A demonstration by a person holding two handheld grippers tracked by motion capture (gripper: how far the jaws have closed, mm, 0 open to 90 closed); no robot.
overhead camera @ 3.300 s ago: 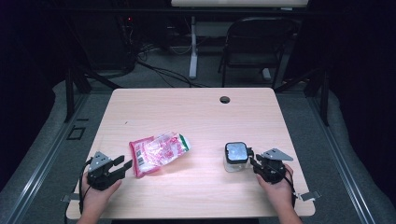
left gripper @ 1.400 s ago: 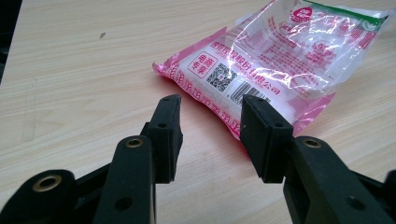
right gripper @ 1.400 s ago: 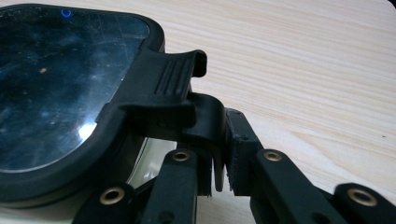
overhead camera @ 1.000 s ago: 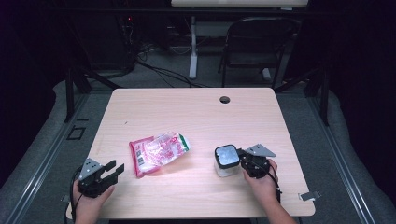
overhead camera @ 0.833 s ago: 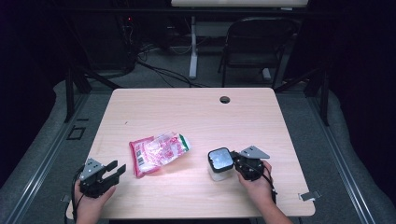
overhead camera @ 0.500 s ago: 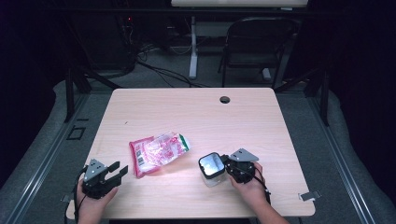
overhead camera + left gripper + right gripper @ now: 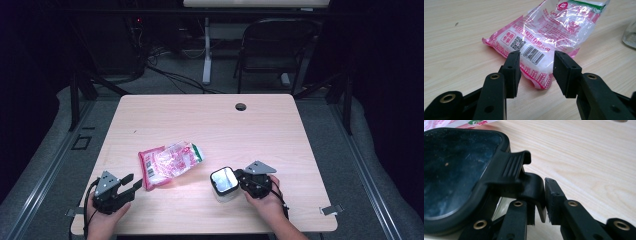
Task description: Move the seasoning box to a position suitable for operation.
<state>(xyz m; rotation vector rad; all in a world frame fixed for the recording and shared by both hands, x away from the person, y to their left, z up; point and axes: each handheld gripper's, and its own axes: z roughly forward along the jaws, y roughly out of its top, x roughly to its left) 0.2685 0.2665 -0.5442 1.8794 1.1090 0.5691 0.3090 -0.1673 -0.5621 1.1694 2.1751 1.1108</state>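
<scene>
A pink and clear food bag (image 7: 170,162) lies flat in the middle of the table (image 7: 210,125). My left gripper (image 7: 131,182) rests at the front left, open. In the left gripper view the bag's barcode corner (image 7: 534,56) lies between its spread fingertips (image 7: 536,62), untouched. A clear container with a black lid (image 7: 224,181) stands at the front right. My right gripper (image 7: 241,178) is at its right side, shut on the lid's black clasp (image 7: 534,187). Its jaws have just been opening a little, and the right pad (image 7: 554,195) still sits against the clasp.
The table has a round cable hole (image 7: 240,106) near its far edge. A folding chair (image 7: 275,45) and cables stand on the floor behind it. The container's glass wall (image 7: 630,35) shows at the right edge of the left gripper view.
My right gripper has slid left along the table front with the container, bringing it nearer the bag. The left gripper has barely shifted over the last second.
</scene>
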